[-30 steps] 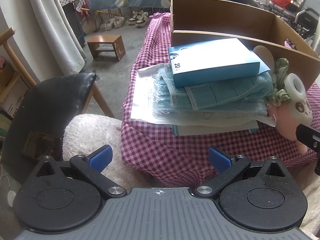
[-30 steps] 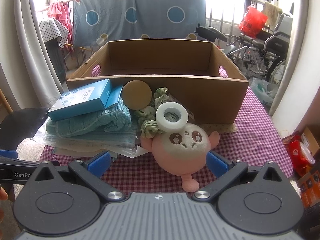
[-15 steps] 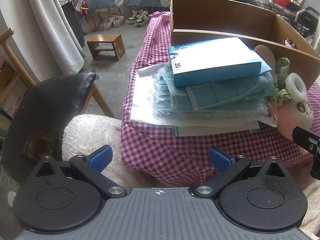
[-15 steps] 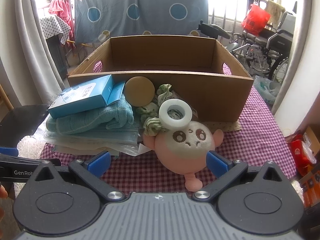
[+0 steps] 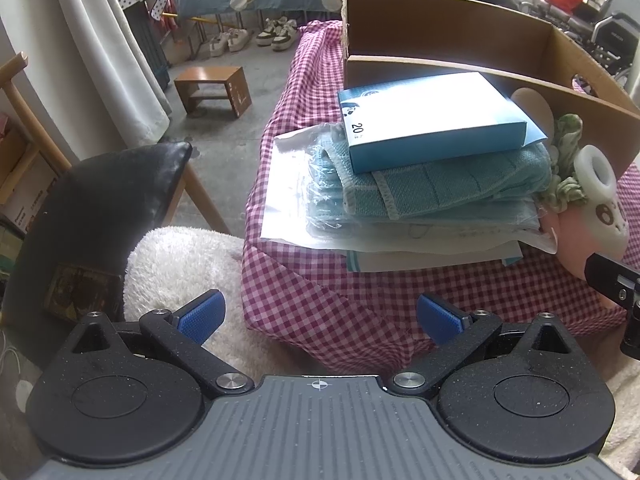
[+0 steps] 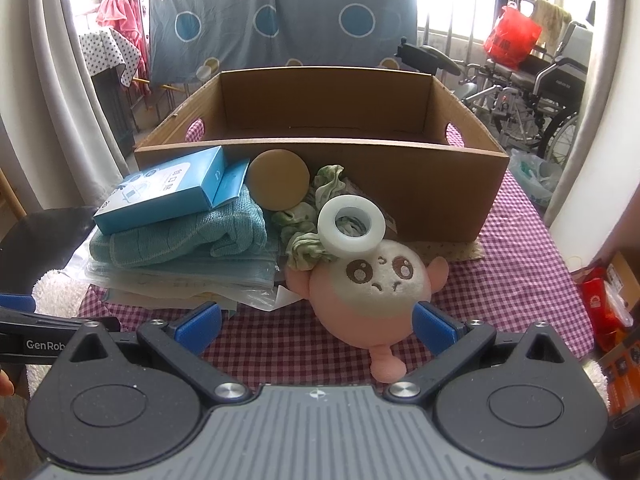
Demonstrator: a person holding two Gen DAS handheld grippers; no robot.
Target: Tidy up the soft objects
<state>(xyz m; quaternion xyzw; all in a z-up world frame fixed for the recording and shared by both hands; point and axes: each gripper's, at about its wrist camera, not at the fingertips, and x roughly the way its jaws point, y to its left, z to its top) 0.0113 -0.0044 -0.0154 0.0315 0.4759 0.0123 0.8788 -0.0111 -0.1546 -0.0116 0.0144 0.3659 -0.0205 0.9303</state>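
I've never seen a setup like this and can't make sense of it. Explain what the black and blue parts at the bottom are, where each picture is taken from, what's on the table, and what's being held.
There is no robot here: a person holds a two-finger gripper in each hand, each with a camera looking forward along its fingers. One picture comes from the left gripper, the other from the right gripper. The black discs and blue pads are the grippers' own parts. Both are open and hold nothing.

On the checked tablecloth stands a cardboard box; no contents show in it. In front lie a pink plush toy with a white ring leaning on its head, green scrunchies, a tan round pad, and a blue carton on a folded teal towel over bagged items.
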